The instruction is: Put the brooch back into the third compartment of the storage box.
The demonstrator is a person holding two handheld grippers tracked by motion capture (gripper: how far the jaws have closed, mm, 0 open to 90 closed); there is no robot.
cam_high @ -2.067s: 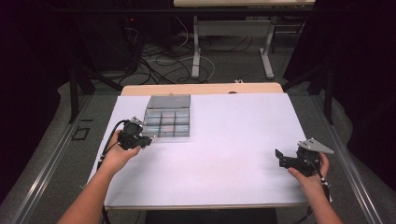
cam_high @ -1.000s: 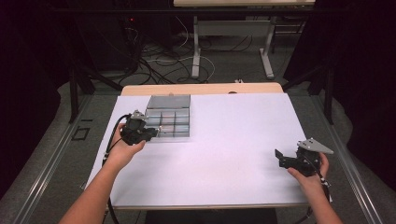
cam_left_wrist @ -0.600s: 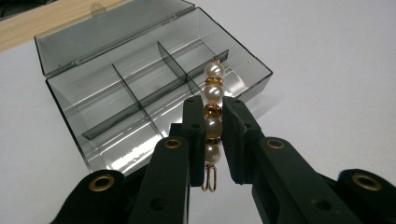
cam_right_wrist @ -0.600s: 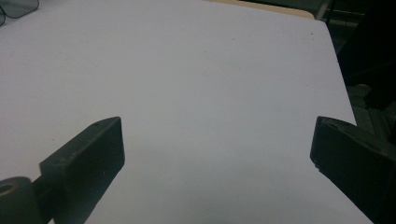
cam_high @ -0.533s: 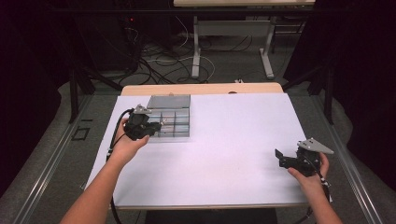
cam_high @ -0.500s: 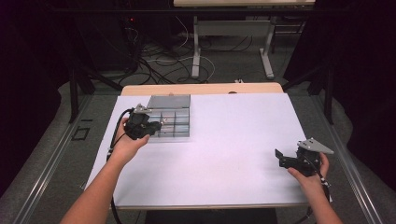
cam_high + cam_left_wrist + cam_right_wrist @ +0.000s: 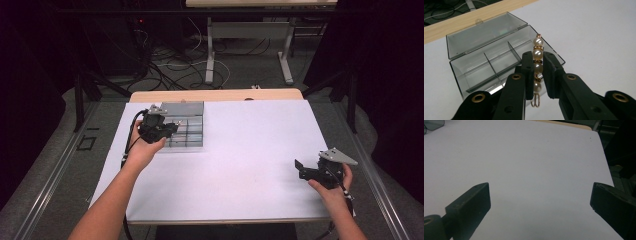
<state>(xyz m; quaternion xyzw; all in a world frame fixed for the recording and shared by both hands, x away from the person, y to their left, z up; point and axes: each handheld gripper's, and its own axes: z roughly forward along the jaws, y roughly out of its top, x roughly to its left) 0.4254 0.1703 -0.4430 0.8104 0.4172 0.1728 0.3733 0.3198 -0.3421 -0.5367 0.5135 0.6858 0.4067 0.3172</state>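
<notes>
Beyond the white surface (image 7: 240, 150) with its wooden far edge, a grey floor (image 7: 240, 75) carries tangled black cables (image 7: 165, 70) beside a white table frame (image 7: 247, 45), all ringed by darkness.

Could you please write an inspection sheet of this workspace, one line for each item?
Surface: white table top, bare in the middle; a wooden strip runs along its far edge.
Job's things: clear compartment box with lid open, at the far left of the table; pearl strand with gold links, held over the box.
Clutter: nothing seen.
Grippers: left gripper has its jaws shut on the pearl strand; right gripper has its jaws wide open with nothing between them, low over the table's near right.
Cables: a black cable trails from the left gripper.
Surroundings: dark room, cables on the floor, legs of another table behind.
</notes>
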